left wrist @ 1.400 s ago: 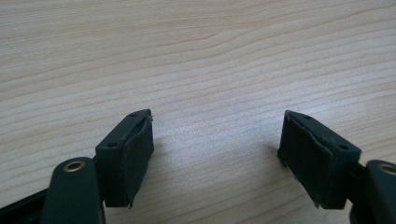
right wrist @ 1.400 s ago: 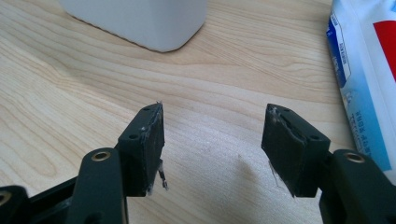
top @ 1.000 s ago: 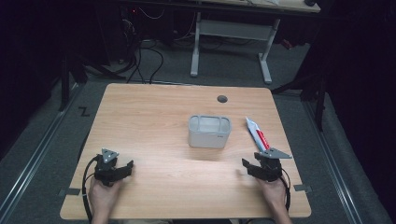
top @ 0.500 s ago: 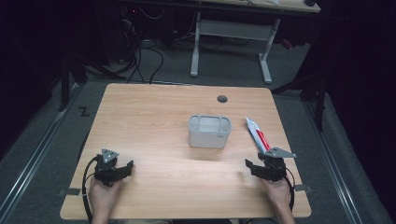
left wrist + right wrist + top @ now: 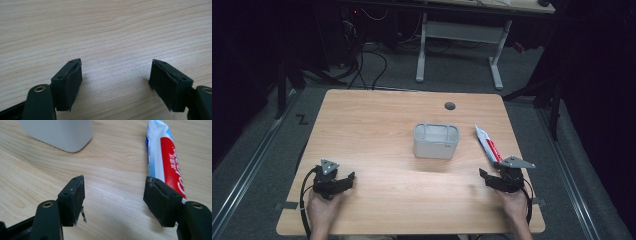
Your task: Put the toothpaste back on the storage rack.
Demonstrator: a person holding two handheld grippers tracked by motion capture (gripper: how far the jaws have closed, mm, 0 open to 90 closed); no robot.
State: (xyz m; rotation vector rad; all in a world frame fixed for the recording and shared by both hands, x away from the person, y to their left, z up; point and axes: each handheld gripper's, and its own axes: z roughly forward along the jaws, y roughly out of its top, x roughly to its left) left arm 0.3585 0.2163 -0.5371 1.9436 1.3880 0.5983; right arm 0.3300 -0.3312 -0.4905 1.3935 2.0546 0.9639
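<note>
A red, white and blue toothpaste tube lies flat on the wooden table, right of a white open-topped container. My right gripper rests near the front right of the table, just short of the tube's near end. Its jaws have just been opening and stand wide apart with bare wood between them. In the right gripper view the right gripper has the tube just beyond its right jaw and the container at upper left. My left gripper sits at the front left, open over bare wood, as the left gripper view confirms.
A dark round cable hole sits near the table's far edge. Beyond the table stands a white desk frame with cables on a grey floor. Metal rails run along both sides of the table.
The right hand has shifted slightly to the right and toward the front edge. The left hand, the tube and the container have not moved.
</note>
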